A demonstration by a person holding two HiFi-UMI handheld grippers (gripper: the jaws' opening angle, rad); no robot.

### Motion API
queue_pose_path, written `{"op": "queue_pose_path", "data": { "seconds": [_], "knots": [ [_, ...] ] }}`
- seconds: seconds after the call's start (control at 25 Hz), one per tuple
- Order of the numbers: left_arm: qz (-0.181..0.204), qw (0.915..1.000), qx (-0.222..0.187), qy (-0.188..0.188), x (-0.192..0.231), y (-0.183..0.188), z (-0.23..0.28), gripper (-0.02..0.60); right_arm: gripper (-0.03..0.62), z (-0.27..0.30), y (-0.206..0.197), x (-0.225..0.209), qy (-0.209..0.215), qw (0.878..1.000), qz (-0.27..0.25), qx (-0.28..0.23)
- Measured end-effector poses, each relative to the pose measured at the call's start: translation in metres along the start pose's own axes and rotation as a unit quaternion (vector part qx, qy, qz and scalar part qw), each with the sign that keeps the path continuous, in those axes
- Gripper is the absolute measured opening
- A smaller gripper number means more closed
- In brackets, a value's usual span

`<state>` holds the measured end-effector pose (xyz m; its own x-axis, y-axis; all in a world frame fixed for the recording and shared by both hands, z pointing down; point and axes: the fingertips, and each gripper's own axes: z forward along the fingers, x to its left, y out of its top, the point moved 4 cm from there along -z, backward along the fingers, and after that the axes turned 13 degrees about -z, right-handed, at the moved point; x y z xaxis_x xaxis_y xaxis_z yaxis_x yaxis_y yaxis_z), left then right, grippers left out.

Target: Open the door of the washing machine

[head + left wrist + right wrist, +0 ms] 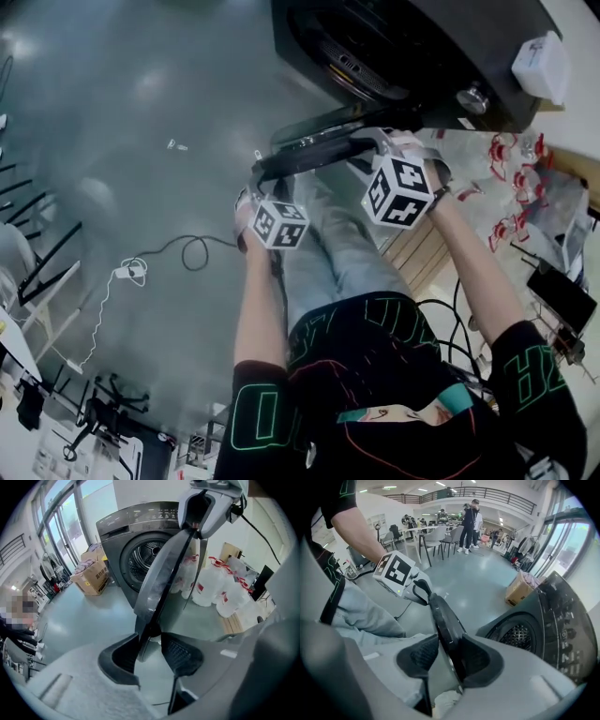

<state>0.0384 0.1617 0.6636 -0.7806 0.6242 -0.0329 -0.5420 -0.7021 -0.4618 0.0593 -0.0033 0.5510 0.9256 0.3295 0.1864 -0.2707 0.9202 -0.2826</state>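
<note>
Left tongs [150, 643] stand released: the rim of the door [161, 578] passes between the pads, resting against one pad with a visible gap at the other. Right tongs [447, 652] are clenched on the same rim, further along it, with both pads against the dark edge. The door is already swung clear of the washing machine [136, 531], and the drum opening [146, 557] shows beyond the left tongs.

Hazards from this position:
1. Single grip. If the right tongs loosen while the left pair is unclamped, the rim can slide out and the door may swing back toward the drum opening.
2. Unequal pull. Two pairs drawing in different directions would probably twist the door on its hinge.
3. Over-travel. White containers with red markings [218, 595] stand just beyond the door from the left tongs; a wide swing could strike them.
</note>
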Motion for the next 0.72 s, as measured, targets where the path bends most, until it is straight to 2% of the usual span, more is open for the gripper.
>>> {"op": "queue_pose_path", "data": {
  "seconds": [0.36,0.48,0.72],
  "knots": [
    [-0.06,0.9982,0.0,0.012,-0.051,-0.039,-0.022,0.146,0.161,-0.008,-0.008,0.039,0.034,0.996,-0.074,0.03],
    [-0.085,0.9962,-0.003,0.019,-0.065,-0.045,-0.024,0.146,0.161,-0.01,-0.014,0.047,0.03,0.994,-0.099,0.036],
    [-0.134,0.9902,-0.006,0.039,-0.093,-0.062,-0.033,0.146,0.162,-0.015,-0.021,0.065,0.04,0.991,-0.127,0.023]
  ]
}}
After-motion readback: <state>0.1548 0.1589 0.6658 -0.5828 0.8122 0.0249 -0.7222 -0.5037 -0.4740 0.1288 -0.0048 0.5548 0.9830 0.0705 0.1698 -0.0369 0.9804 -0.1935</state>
